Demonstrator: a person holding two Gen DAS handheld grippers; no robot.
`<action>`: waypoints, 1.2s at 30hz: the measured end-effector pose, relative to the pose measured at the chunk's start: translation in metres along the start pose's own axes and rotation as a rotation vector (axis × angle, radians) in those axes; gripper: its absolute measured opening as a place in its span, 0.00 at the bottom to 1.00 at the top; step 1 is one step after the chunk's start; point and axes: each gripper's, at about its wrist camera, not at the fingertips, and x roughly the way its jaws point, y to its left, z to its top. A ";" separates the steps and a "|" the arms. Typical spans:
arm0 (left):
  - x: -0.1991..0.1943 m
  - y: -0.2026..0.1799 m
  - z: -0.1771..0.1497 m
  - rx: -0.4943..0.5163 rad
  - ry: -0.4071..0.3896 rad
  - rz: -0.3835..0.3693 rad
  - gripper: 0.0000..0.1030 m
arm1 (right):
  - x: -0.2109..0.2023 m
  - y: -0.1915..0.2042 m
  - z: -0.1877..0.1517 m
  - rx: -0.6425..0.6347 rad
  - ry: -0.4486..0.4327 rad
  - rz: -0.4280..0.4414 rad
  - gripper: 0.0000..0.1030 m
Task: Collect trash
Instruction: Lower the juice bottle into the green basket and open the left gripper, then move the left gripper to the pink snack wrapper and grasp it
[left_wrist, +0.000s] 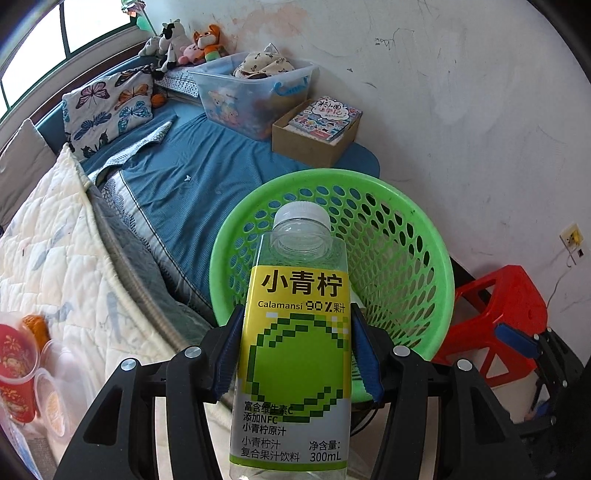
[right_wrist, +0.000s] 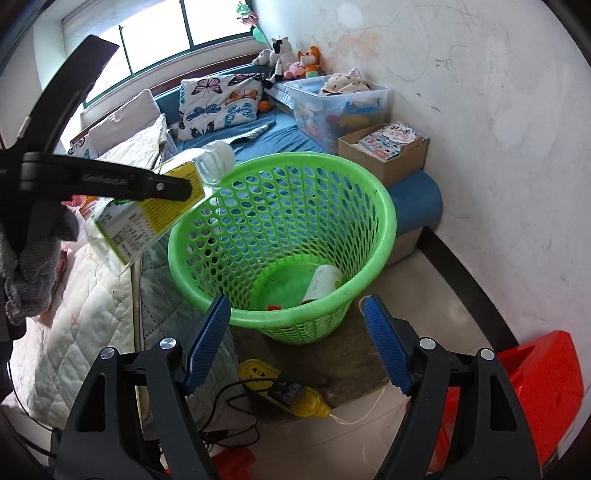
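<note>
With the left gripper (left_wrist: 297, 354) clamped on the empty clear plastic lime-juice bottle (left_wrist: 295, 354) above the green perforated plastic basket's (right_wrist: 369, 192) rim, drop-off is underway; next: release inside. Right gripper (right_wrist: 295, 343) gapes empty.

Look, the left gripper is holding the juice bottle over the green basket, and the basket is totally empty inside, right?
Not quite. The left gripper does hold the juice bottle by the green basket, but the basket isn't empty. The right wrist view shows a white cup lying on its side at the bottom, with a small red scrap near it.
</note>
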 end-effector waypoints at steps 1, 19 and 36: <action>0.003 -0.001 0.002 0.001 0.000 0.002 0.51 | 0.000 0.000 0.000 -0.001 -0.001 0.000 0.73; 0.046 -0.014 0.032 -0.040 0.035 -0.066 0.53 | 0.002 -0.004 -0.005 0.018 0.007 -0.018 0.73; -0.065 0.029 -0.015 -0.108 -0.130 0.028 0.60 | -0.026 0.036 -0.002 -0.067 -0.039 0.045 0.73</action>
